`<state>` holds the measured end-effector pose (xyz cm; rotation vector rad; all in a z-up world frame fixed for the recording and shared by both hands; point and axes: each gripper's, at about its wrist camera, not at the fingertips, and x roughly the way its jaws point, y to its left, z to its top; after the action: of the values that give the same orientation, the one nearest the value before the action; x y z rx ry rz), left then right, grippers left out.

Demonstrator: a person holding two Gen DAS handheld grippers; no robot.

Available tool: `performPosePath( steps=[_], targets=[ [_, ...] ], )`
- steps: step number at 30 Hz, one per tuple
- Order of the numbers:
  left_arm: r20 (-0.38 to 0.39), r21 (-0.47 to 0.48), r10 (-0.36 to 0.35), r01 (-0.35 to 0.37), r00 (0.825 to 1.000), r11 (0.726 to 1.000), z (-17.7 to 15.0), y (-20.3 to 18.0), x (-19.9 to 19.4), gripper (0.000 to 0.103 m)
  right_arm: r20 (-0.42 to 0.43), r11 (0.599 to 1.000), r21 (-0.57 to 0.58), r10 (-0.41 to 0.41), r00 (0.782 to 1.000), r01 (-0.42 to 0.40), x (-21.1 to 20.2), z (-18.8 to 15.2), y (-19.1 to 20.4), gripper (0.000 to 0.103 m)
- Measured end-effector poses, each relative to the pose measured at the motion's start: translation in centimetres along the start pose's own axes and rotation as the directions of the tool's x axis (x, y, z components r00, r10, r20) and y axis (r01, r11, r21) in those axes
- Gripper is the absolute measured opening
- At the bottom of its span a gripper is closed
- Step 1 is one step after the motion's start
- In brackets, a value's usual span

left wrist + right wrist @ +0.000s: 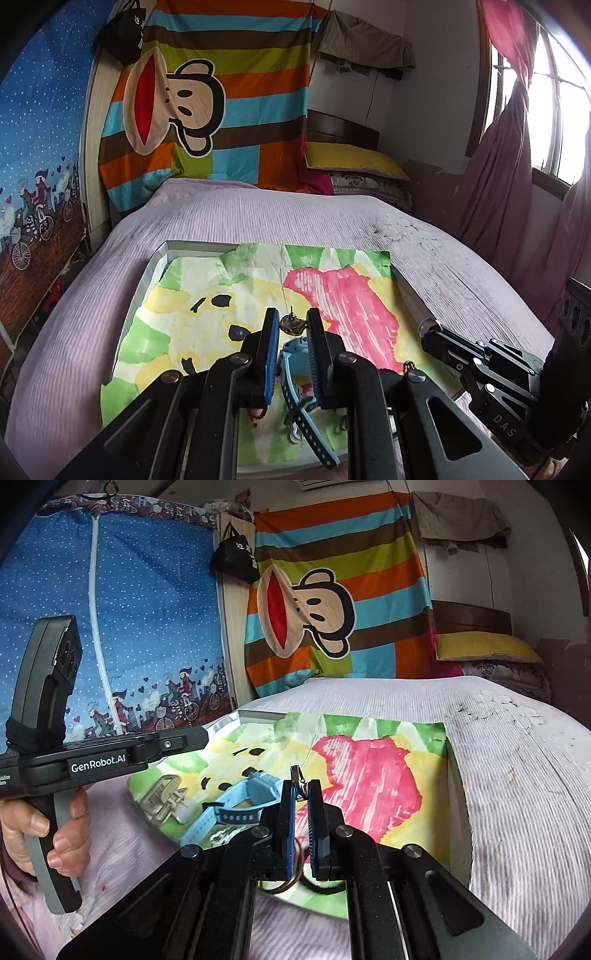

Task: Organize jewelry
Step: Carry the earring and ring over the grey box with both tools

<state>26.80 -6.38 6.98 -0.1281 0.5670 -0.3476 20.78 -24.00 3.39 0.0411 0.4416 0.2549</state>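
A shallow white tray (pixel 157 258) lined with a painted paper lies on the bed; it also shows in the right wrist view (pixel 460 790). My left gripper (pixel 292 325) is shut on a small gold earring (pixel 291 323), held above the tray. A light blue watch (pixel 295 391) lies under it, also in the right wrist view (pixel 236 805). My right gripper (pixel 300 788) is shut on a small metal clasp (pixel 297 775) with rings hanging below. A silver buckle piece (pixel 166 799) lies at the tray's left.
The bed has a lilac ribbed cover (pixel 258 218). Pillows (pixel 354 162) lie at its head. A striped monkey cloth (pixel 207 96) hangs behind. Curtains and a window (pixel 546 110) are on the right. The right gripper's body (pixel 480 365) is beside the tray.
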Motion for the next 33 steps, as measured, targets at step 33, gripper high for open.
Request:
performPosePath(
  steps=[33],
  targets=[
    [-0.349,-0.055,0.136,-0.165,0.927,0.985,-0.7,2.1,9.6,0.015,-0.362,0.993,0.078,-0.052,0.931,0.085,12.3,-1.2,-2.5,0.006]
  ],
)
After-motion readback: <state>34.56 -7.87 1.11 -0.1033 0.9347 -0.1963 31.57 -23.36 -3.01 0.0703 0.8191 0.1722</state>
